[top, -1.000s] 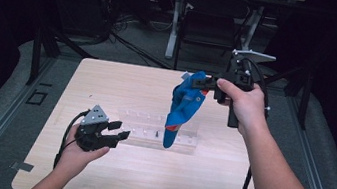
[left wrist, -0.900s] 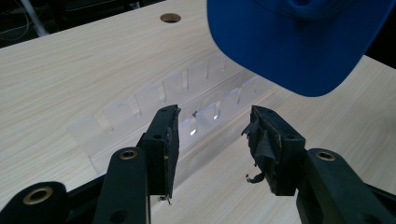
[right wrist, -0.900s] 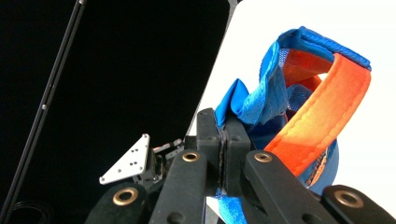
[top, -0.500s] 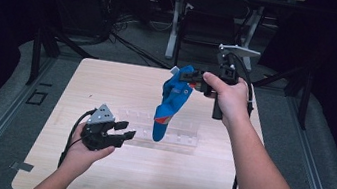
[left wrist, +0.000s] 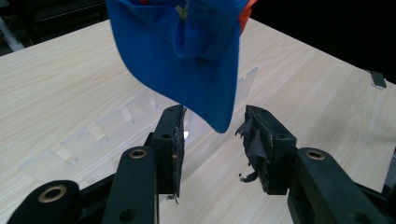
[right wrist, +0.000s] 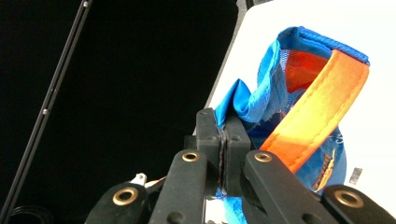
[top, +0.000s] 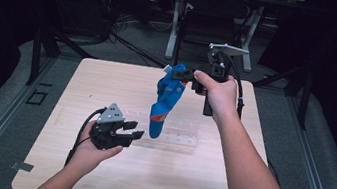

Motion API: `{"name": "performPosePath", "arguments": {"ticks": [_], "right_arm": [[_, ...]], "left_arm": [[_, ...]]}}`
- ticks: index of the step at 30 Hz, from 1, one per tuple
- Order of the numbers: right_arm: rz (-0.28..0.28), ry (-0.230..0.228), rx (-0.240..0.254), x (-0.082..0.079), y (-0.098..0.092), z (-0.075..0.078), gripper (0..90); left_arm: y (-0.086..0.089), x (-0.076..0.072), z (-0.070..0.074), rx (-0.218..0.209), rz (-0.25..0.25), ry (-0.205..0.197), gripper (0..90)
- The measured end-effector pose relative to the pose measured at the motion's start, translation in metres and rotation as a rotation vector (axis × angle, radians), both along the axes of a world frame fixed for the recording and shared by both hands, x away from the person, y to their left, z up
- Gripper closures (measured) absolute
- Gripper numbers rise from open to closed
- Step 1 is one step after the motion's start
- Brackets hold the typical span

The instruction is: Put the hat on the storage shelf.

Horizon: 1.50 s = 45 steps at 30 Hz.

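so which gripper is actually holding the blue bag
The right gripper: its jaws are shut on the top edge of the blue bag, which hangs from it. The left gripper is open below, its jaws either side of the bag's bottom tip, not clamped.

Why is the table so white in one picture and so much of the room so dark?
In the right gripper view the table is washed out white by bright light, while the background beside it is black. In the high view the table is lit and the room around it stays dark. In the left gripper view the blue bag looks blurry up close.
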State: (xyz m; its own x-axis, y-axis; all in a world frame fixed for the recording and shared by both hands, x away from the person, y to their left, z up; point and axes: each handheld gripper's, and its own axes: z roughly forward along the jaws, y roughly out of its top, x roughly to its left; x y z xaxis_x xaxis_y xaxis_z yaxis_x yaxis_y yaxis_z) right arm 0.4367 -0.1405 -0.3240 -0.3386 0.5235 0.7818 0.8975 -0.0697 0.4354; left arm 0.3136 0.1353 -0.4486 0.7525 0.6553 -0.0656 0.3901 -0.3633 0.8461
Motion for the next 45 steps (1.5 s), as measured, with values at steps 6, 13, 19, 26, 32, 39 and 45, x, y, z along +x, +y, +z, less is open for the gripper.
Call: {"name": "performPosePath", "arguments": {"ticks": [6, 13, 19, 26, 32, 39, 45], "right_arm": [[0.007, -0.007, -0.014, 0.001, 0.006, -0.003, 88.7], [0.005, -0.007, 0.001, 0.001, 0.009, -0.005, 88.6], [0.019, -0.010, 0.001, -0.001, 0.012, -0.005, 88.7], [0.038, -0.014, 0.004, -0.004, 0.017, -0.005, 88.6], [0.062, -0.014, -0.001, -0.008, 0.023, -0.004, 88.6], [0.075, -0.002, -0.006, -0.009, 0.026, -0.008, 88.6], [0.094, 0.008, -0.037, -0.010, 0.029, -0.014, 88.5]], "left_arm": [[-0.012, 0.005, -0.003, 0.013, -0.003, 0.005, 58.4], [-0.023, 0.014, -0.010, 0.045, 0.020, 0.011, 68.2], [-0.025, 0.016, -0.015, 0.049, 0.009, 0.014, 79.5], [-0.024, 0.021, -0.019, 0.046, 0.018, 0.025, 87.9], [-0.026, 0.024, -0.025, 0.059, 0.022, 0.006, 88.2], [-0.031, 0.025, -0.032, 0.076, 0.042, -0.001, 88.3], [-0.032, 0.025, -0.042, 0.080, 0.051, 0.008, 88.3]]}}
